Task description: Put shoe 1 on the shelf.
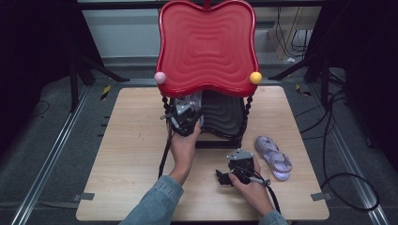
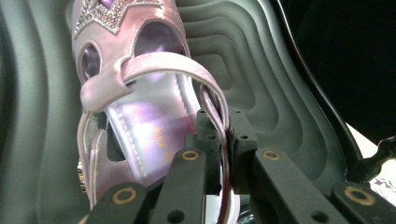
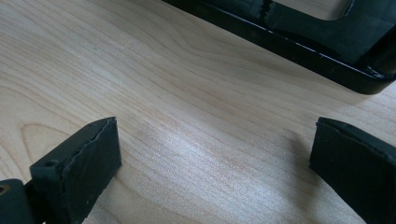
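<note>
Left gripper view: left gripper (image 2: 223, 140) jaws clamped on heel strap of lilac sandal (image 2: 140, 112), sandal lying on dark lower shelf (image 2: 261, 70) of red-topped rack (image 1: 206, 44), right gripper (image 1: 234, 174) jaws apart over bare desk (image 3: 196, 93), second sandal (image 1: 273, 157) on desk beside rack.

A two-tier rack stood at the far middle of the table (image 1: 131, 140), its upper tray (image 1: 206, 47) directly above the lower tray (image 1: 225, 115). One sandal (image 2: 140, 102) lay on the lower tray, toward its left side, its heel strap (image 2: 212, 112) nearest the table's near edge. A second sandal (image 1: 273, 157) lay on the tabletop to the right of the rack's base (image 3: 299, 39), nearer the front. Two balls (image 1: 160, 77) sat at the upper tray's front corners, one left, one right.
</note>
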A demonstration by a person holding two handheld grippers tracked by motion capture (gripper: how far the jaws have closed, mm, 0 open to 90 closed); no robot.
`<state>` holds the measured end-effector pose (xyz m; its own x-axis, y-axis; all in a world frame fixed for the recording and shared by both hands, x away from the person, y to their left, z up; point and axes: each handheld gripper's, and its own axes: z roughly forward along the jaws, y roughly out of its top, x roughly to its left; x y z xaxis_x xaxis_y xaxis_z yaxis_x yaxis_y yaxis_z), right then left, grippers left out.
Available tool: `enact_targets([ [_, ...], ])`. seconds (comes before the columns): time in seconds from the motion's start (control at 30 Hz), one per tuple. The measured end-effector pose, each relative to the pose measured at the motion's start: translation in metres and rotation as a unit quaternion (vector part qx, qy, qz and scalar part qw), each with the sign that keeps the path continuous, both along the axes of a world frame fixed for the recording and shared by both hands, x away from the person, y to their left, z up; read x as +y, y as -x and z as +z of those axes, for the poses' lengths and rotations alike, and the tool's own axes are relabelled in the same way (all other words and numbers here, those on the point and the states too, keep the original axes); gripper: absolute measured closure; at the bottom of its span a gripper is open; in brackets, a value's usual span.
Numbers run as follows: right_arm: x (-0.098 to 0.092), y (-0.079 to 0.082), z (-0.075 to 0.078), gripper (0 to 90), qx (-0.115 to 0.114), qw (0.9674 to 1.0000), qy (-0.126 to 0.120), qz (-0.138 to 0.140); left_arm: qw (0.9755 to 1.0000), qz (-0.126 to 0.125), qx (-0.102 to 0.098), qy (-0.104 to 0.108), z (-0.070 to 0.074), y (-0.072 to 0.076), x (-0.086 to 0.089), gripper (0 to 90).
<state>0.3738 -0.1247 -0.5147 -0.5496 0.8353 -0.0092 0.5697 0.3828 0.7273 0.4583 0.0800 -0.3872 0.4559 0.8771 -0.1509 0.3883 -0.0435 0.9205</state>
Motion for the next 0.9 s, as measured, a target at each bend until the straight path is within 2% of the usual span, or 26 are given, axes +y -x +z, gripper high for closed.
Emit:
enact_targets([
  [0.2,-0.0002,0.0002,0.0000,2.1,0.000,1.0000,0.000,0.002,0.9999,-0.006,0.007,-0.009,-0.0012,-0.0045,-0.0039,85.0],
  [0.27,-0.0003,0.0003,0.0000,2.1,0.000,1.0000,0.000,0.002,0.9997,-0.006,0.003,-0.024,-0.0010,-0.0050,-0.0054,85.0],
  [0.47,-0.0005,0.0005,0.0000,2.1,0.000,1.0000,0.000,0.002,0.9993,-0.010,-0.001,-0.035,-0.0021,-0.0046,-0.0074,85.3],
  [0.53,-0.0004,0.0005,0.0000,2.1,0.000,1.0000,0.000,0.002,0.9995,-0.009,0.002,-0.030,-0.0023,-0.0049,-0.0075,85.2],
  [0.83,-0.0005,0.0005,0.0000,2.1,0.000,1.0000,0.000,0.002,0.9992,-0.012,-0.001,-0.039,-0.0023,-0.0050,-0.0085,84.2],
  [0.9,-0.0005,0.0005,0.0000,2.1,0.000,1.0000,0.000,0.002,0.9993,-0.014,0.002,-0.036,-0.0022,-0.0052,-0.0080,83.6],
])
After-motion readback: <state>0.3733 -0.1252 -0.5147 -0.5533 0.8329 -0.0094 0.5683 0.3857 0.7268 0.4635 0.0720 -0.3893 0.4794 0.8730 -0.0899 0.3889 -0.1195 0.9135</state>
